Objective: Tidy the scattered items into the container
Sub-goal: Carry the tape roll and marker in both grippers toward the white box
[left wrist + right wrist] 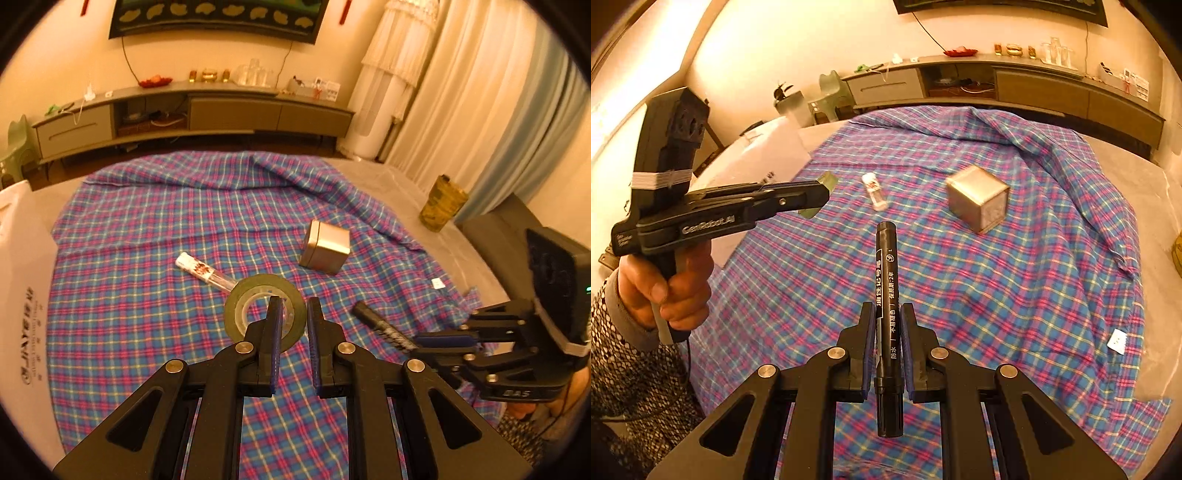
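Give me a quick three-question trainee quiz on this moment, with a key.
1. True or false: the right gripper has its jaws shut on the marker.
2. What do the jaws of the left gripper clamp? A) a spoon B) the tape roll C) a cup
3. Name the two loose things lying on the checked cloth.
Key: 1 true; 2 B; 3 the tin and the tube.

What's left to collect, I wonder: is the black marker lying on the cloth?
No, the black marker is clamped in the right gripper, held above the plaid cloth.
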Motion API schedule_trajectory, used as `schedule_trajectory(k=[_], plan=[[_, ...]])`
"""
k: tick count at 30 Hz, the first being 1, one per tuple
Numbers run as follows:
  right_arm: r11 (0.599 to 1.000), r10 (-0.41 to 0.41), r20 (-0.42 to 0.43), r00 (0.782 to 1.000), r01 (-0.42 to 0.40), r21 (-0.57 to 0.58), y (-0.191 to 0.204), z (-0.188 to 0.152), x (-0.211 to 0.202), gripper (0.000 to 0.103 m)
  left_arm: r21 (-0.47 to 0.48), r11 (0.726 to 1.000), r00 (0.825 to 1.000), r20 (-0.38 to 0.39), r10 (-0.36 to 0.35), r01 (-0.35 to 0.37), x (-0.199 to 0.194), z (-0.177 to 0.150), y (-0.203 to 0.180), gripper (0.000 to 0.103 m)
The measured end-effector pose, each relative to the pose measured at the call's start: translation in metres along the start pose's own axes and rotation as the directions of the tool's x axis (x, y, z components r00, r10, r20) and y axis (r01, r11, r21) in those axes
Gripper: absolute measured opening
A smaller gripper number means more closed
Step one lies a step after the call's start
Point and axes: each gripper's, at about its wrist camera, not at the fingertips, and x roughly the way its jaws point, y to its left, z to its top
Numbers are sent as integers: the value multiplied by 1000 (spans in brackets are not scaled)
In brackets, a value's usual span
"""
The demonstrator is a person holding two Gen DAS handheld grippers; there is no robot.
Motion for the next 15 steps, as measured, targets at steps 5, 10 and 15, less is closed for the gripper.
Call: schedule_trajectory(k=[5,10,15], plan=[[1000,23,17,1000,-23,0,20,4,3,15,5,1000,999,44,-10,10,-31,-1,6,13],[999,50,39,998,-50,4,40,10,7,15,-3,1000,996,89,-12,12,-60,-2,18,13],[998,68,67,995,-68,11,55,17,11,15,-31,999,990,140,-4,9,-90,-7,33,13]])
